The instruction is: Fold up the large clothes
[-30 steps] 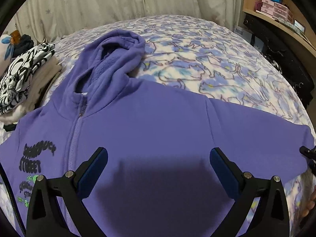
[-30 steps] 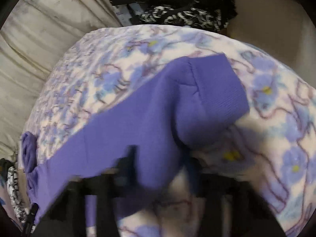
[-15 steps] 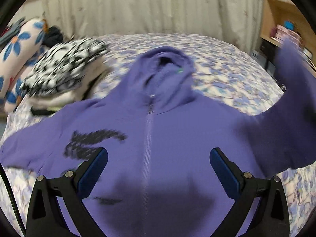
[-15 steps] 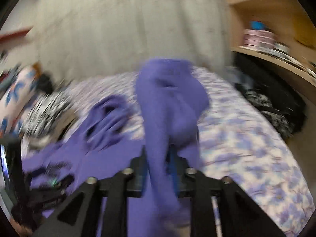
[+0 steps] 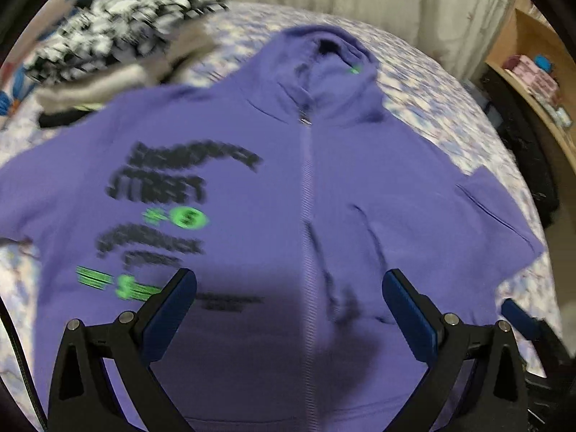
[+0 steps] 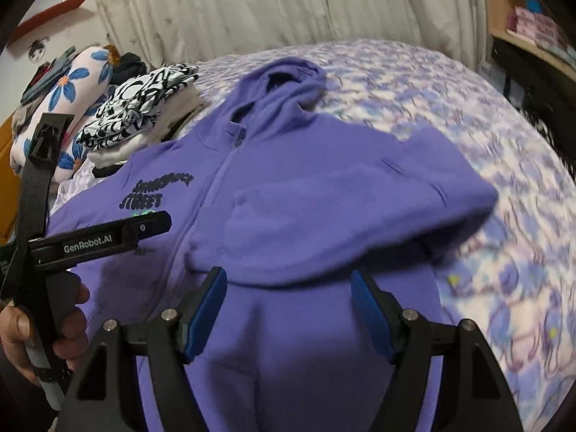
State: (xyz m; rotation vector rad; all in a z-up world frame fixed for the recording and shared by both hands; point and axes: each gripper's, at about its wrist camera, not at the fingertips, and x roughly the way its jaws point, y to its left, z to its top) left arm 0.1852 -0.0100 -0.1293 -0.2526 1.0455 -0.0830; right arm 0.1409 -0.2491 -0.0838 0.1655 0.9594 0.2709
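Room: a bed (image 6: 450, 115) under a purple-and-white floral cover, pale curtains (image 6: 252, 7) behind it, wooden shelving (image 5: 532, 82) at the far right.
Hoodie: a purple zip hoodie (image 6: 288, 208) lies face up across the bed, hood toward the curtains, dark and green lettering on the chest panel at the scene's left.
Sleeve: the sleeve on the scene's right (image 6: 342, 223) is folded in across the chest, its cuff end lying near the zip.
Right gripper (image 6: 288, 298): jaws spread and just been opening, above the hoodie's lower front; nothing pinched between the blue pads.
Left gripper (image 5: 289, 295): jaws spread wide over the hem, holding nothing.
Only in the right wrist view: the hand (image 6: 39, 327) gripping the left tool's handle, a flowered cushion (image 6: 68, 100), and the folded sleeve clearly.
Only in the left wrist view: the full printed lettering, though blurred, probably several lines.
Far left: a stack of folded clothes (image 6: 140, 108), black-and-white on top.
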